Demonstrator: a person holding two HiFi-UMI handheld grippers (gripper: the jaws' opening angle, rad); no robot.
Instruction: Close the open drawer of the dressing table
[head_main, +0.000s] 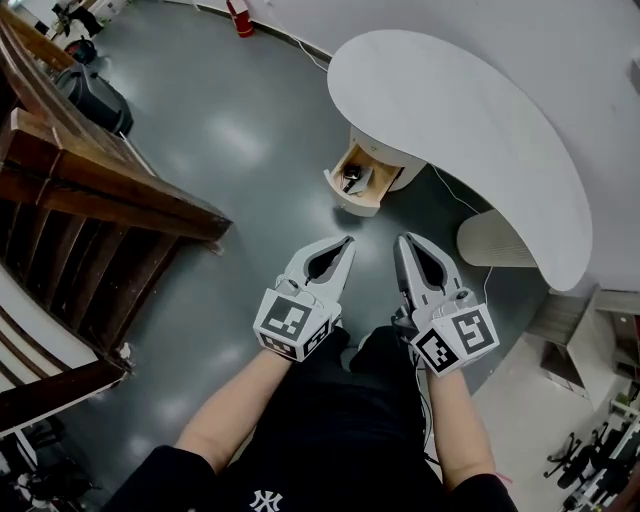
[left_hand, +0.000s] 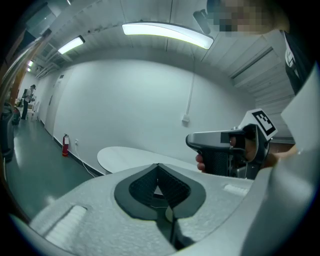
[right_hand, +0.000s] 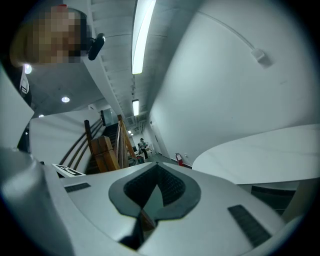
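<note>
The white dressing table (head_main: 470, 110) has a curved top and stands against the wall. Its wooden drawer (head_main: 358, 178) is pulled out toward me, with small dark items inside. My left gripper (head_main: 347, 241) and right gripper (head_main: 402, 240) hover side by side above the floor, short of the drawer and pointing toward it. Both are shut with nothing between their jaws. In the left gripper view the table top (left_hand: 130, 156) shows beyond the jaw tips and the right gripper's body (left_hand: 225, 150) is at the right. The right gripper view shows the table top (right_hand: 260, 155) at right.
A dark wooden stair railing (head_main: 90, 200) runs along the left. A ribbed white stool (head_main: 495, 240) sits under the table's right side. A cable (head_main: 470, 205) trails on the grey floor. A black bag (head_main: 95, 95) lies at far left, and a red extinguisher (head_main: 240, 18) stands by the wall.
</note>
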